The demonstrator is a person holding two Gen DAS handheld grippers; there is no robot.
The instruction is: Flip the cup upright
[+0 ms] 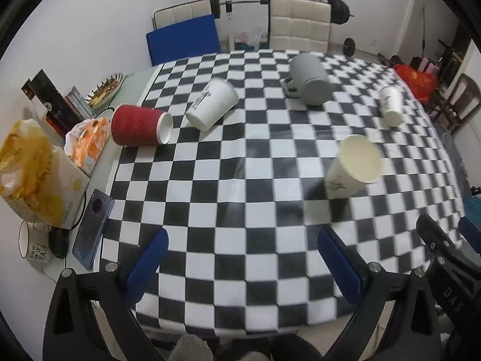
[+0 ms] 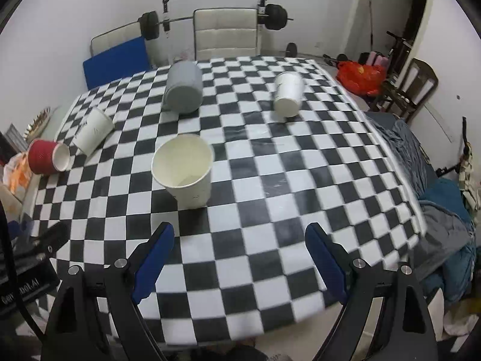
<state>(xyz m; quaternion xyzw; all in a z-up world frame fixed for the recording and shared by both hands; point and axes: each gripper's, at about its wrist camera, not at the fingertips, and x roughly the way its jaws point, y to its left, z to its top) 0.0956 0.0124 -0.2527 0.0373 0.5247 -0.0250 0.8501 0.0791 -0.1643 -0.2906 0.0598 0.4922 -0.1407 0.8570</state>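
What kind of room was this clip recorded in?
Probably a home room that doubles as dining space and gym: a table under a black-and-white checkered cloth, a cream padded chair behind it, and a black barbell racked on the white wall.

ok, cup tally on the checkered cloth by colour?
White paper cups: 3
Red paper cup: 1
Grey mug: 1
Total: 5
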